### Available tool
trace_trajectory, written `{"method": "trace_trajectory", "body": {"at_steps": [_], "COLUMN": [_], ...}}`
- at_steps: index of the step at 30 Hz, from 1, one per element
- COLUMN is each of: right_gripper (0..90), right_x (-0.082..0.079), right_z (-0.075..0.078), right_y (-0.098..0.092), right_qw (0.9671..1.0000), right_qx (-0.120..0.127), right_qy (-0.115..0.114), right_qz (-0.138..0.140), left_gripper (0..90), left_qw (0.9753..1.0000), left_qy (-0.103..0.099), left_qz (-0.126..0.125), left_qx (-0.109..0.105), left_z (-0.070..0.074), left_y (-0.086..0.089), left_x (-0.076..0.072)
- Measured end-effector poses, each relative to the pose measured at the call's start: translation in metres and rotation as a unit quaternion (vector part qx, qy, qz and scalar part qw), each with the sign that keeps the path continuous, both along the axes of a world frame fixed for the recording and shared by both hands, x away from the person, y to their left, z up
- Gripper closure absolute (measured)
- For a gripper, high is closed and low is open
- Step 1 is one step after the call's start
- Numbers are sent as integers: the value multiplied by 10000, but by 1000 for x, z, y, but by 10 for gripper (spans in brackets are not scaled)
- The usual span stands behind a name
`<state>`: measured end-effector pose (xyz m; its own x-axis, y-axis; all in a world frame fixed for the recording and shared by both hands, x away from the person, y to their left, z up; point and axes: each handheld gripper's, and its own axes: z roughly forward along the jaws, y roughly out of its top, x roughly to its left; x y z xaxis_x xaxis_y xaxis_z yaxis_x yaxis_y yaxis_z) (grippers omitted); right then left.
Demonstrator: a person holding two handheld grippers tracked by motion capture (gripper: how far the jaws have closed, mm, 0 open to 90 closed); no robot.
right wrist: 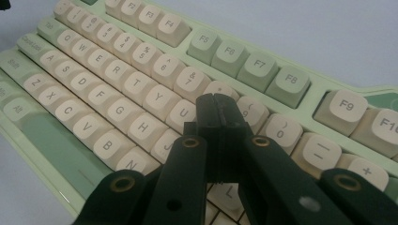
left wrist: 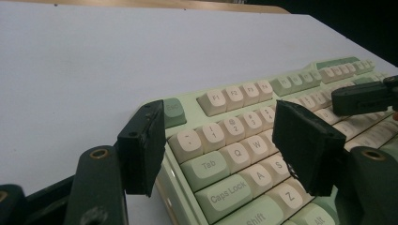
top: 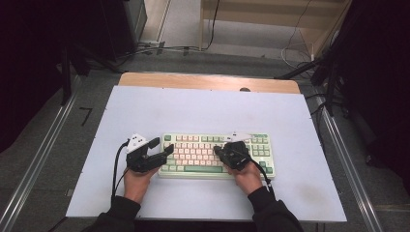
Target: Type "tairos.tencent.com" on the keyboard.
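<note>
Holding my left tongs (top: 162, 146) released, I see the two black jaws stand wide apart at the left end of the keyboard (top: 193, 169). In the left gripper view one jaw hangs just outside the keyboard's left edge near the Esc key (left wrist: 172, 112), and the other one is over the letter keys near S. I cannot tell if they touch the keys.

My right tongs (top: 217, 150) are clenched, the jaws pressed flat together with nothing between them. In the right gripper view their tip (right wrist: 218, 110) is over the keys between U and 9, very close to them.

The keyboard is pale green with cream and green keys. It lies flat on the white sheet (top: 145, 106) that covers the table (top: 208, 81), near my side and a little to the right of the middle. My hands (top: 138, 181) come from the near edge in dark sleeves.
</note>
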<state>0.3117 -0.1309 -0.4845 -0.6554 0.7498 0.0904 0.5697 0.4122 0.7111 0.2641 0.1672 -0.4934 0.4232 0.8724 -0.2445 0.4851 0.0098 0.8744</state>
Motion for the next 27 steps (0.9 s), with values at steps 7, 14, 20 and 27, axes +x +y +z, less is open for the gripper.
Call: {"method": "trace_trajectory", "body": {"at_steps": [7,14,20,27], "right_gripper": [518,185,176,177], "right_x": [-6,-6,-6,-10], "right_z": [21,26,24,22], "right_y": [-16,-28,-40,-53], "right_qw": [9962,9951,9952,9944], "right_qx": [783,836,836,850], "right_qy": [-389,-501,-402,-356], "right_qz": [1,-180,-315,-510], "left_gripper": [358,356,437,623], "left_qw": [10000,9998,9993,9975], "left_qy": [-19,-79,-242,-263], "left_qz": [-51,-153,-268,-650], "left_qx": [20,75,-17,-41], "left_z": [0,1,3,8], "left_y": [-2,-9,-19,-39], "left_x": [0,1,5,15]}}
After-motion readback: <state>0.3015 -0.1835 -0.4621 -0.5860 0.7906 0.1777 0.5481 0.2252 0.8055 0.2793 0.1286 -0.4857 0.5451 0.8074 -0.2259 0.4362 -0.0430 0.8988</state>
